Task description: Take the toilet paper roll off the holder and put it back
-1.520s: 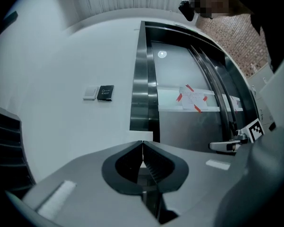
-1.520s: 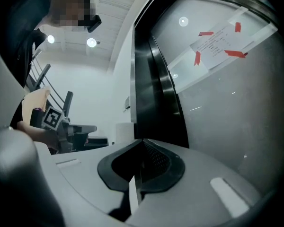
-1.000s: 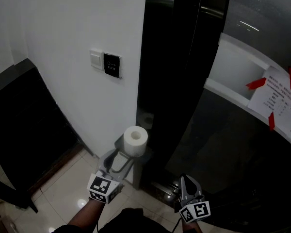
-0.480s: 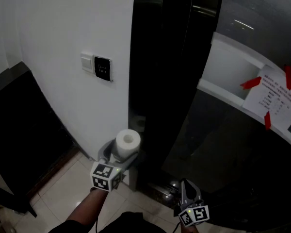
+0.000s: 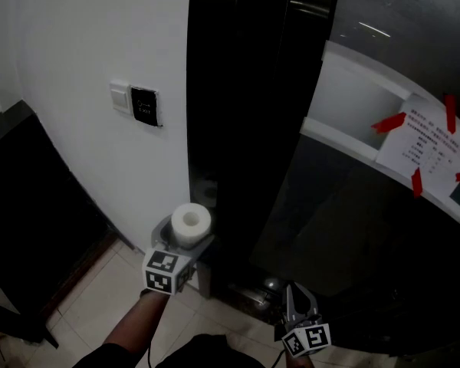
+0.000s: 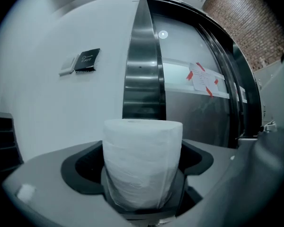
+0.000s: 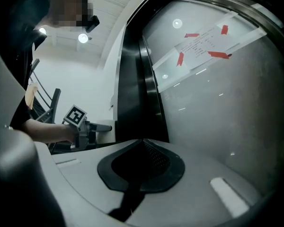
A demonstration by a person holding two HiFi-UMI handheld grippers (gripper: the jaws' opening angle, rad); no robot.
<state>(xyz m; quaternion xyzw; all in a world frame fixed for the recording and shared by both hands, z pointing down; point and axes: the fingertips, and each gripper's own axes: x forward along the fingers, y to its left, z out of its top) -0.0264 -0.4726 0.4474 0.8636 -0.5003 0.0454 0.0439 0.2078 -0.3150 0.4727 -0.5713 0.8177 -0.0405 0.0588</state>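
My left claw stands wide, a dark gap showing on either side of the toilet paper roll upright between its jaws. The roll is white and full, with a faintly creased side and its hollow core facing up. It is near the white wall. My right claw is pinched together, empty.

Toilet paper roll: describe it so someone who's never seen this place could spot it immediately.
Find the tall black column beside the white wall. At its foot, the toilet paper roll stands upright between the jaws of the left claw. It is the only white cylinder there, bright against the dark column.
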